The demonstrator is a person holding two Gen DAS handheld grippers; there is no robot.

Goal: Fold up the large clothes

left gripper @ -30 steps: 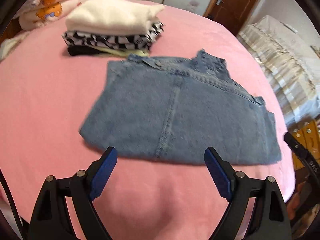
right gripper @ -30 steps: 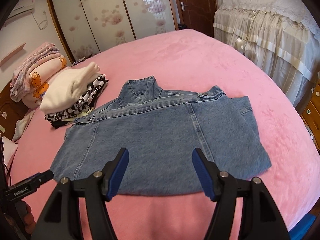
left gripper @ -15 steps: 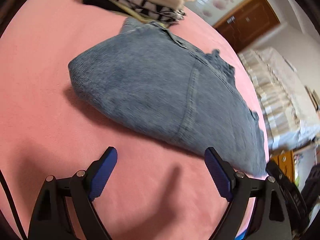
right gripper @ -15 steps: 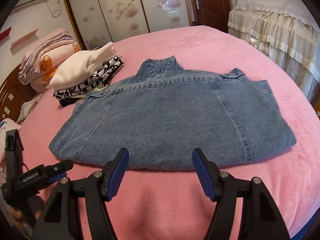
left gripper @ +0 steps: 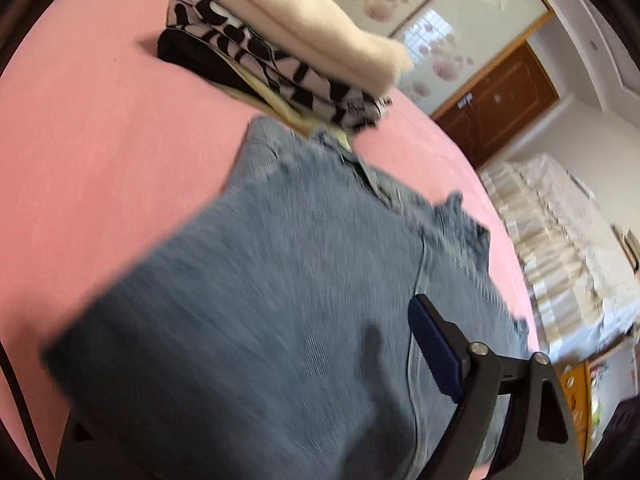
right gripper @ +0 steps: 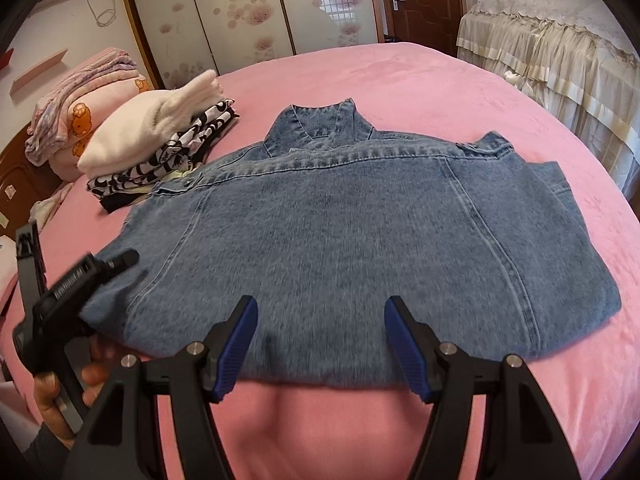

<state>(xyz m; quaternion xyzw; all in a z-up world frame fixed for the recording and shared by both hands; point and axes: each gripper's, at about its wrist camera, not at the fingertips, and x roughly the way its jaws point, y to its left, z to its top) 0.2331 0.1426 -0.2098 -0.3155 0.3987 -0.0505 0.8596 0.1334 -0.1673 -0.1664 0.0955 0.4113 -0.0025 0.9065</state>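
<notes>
A blue denim jacket (right gripper: 340,240) lies folded and back up on the pink bed (right gripper: 440,80), collar at the far side. My right gripper (right gripper: 320,320) hangs open just over its near hem, nothing between the blue pads. My left gripper (left gripper: 324,320) is at the jacket's (left gripper: 280,300) left edge with its jaws closing. One finger (left gripper: 436,352) shows above the denim; the other is hidden beneath the cloth. In the right wrist view the left gripper (right gripper: 80,276), held by a hand (right gripper: 60,392), touches that edge.
A stack of folded clothes (right gripper: 160,152), cream on top of black-and-white, sits just beyond the jacket's far left corner, also close in the left wrist view (left gripper: 280,40). Pink bedding (right gripper: 80,112) is piled by the headboard. A cream-covered bed (right gripper: 560,40) stands to the right.
My left gripper dropped, rolled and pushed in at the jacket's left edge, so denim now covers one finger. My right gripper came lower and closer to the near hem.
</notes>
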